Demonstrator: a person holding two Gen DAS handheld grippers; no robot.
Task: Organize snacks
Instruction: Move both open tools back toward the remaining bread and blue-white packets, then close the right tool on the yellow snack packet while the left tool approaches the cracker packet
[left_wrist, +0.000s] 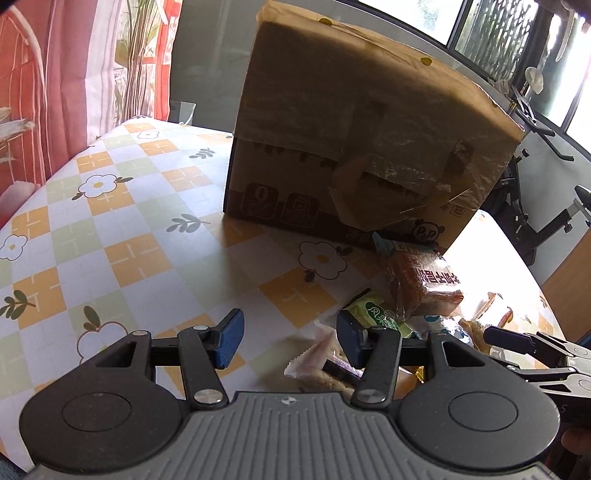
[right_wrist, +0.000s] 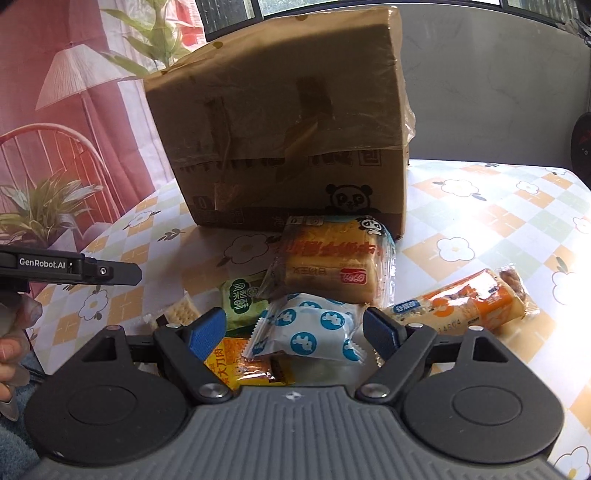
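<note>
Snacks: heaped on tabletop (right_wrist: 480, 206) in front of box (right_wrist: 280, 122), near its lower right corner.
- Bread pack (right_wrist: 332, 266), clear wrap, orange label, panda mark; lay nearest box, just short of its base.
- White pouch (right_wrist: 310, 332), blue round marks; lay in front of bread pack, overlapping its near edge.
- Green pack (right_wrist: 240, 299); lay left of pouch, partly under it.
- Cracker pack (right_wrist: 181, 310), clear wrap; lay left of green pack.
- Yellow pack (right_wrist: 236, 362), red lettering; lay under pouch, nearest camera.
- Orange bar (right_wrist: 465, 302), clear wrap; lay right of heap, tilted, apart from bread pack.

Right tool (right_wrist: 295, 332): stood wide open, blue pads either side of white pouch, not pressing it; nothing held. Pointed down toward heap.

Left tool (left_wrist: 290, 336): stood about half open over bare tabletop left of heap; nothing between pads. Right pad just beside green pack (left_wrist: 373, 310); contact not determinable. Bread pack (left_wrist: 424, 284) seen beyond, by box corner.

Box (left_wrist: 369, 122): brown cardboard, taped, panda print low on front; stood upright on tabletop (left_wrist: 110, 206).

Tabletop: checked cloth, orange, green and white squares, flower print.

Surroundings: red patterned curtain (left_wrist: 55, 74) left; windows (left_wrist: 498, 26) behind; black frame equipment (left_wrist: 535, 206) right.
</note>
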